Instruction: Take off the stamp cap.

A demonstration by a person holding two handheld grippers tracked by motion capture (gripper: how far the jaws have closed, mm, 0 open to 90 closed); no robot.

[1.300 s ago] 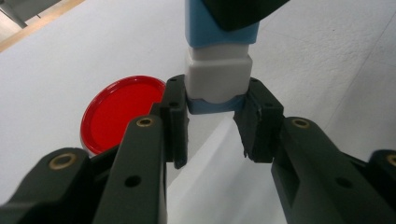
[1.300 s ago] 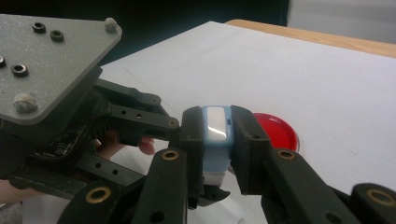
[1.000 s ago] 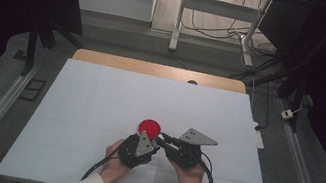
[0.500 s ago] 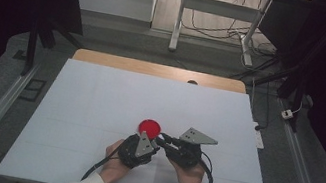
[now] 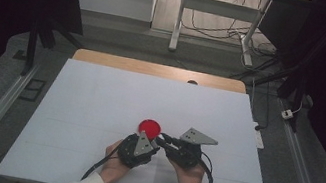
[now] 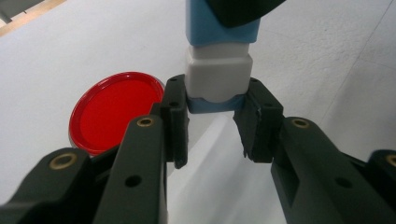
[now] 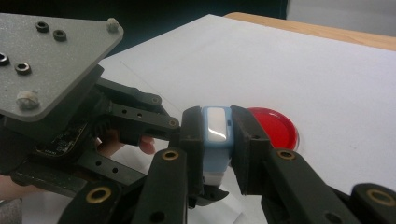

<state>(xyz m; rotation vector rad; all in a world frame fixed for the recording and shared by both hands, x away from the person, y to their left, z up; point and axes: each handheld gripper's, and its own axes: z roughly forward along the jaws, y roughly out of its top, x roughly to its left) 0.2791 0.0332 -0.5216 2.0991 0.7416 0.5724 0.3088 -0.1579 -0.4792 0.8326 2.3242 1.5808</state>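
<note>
Tools (image 5: 158, 142) both clamped on blue-and-white block (image 6: 218, 74), unmoved since earlier, red lid (image 5: 149, 128) beside.

Overhead plus two close tool cameras

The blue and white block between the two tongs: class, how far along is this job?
Done: both tongs grip the blue and white block, the left tongs on its white end, the right tongs on its blue part. In hand: it is held above the table. Left: apparently pulling the parts apart; the red lid lies untouched.
</note>
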